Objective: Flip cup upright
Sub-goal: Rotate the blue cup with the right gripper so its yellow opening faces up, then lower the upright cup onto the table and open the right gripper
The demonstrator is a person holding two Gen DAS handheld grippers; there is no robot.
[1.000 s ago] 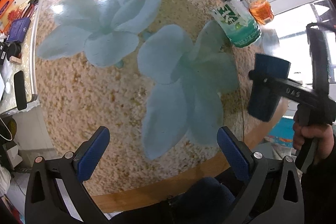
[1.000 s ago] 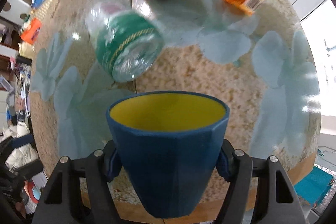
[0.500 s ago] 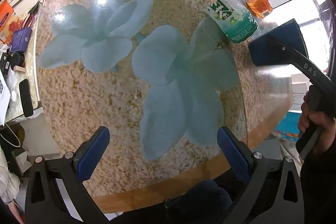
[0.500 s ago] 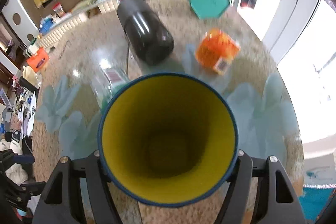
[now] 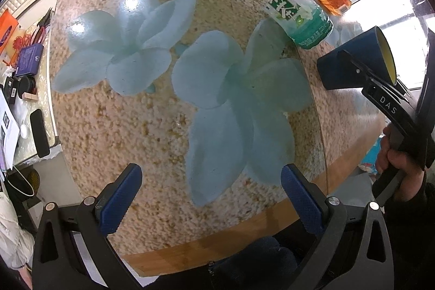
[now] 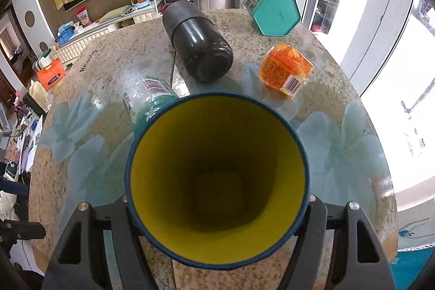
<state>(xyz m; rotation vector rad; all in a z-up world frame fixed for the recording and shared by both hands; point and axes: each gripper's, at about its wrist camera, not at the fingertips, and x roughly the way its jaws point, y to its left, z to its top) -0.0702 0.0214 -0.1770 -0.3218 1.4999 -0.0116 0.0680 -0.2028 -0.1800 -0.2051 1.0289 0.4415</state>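
The cup (image 6: 217, 181) is dark blue outside and yellow inside. My right gripper (image 6: 217, 208) is shut on it, and its mouth points away from the camera, filling the right wrist view. In the left wrist view the cup (image 5: 350, 64) is at the right, tilted with its mouth up and to the right, its base close to the table; contact cannot be told. My left gripper (image 5: 210, 197) is open and empty, low over the near edge of the round table (image 5: 136, 127).
On the far half of the table are a green-labelled clear bottle (image 5: 299, 18), a black canister (image 6: 201, 53), an orange jar (image 6: 285, 69) and a teal hexagonal tin (image 6: 272, 10). The table's wooden rim (image 5: 244, 235) runs close to the left gripper.
The right gripper has turned the cup from side-on to mouth-forward in its view and raised it rightward. The left gripper has held nearly still.
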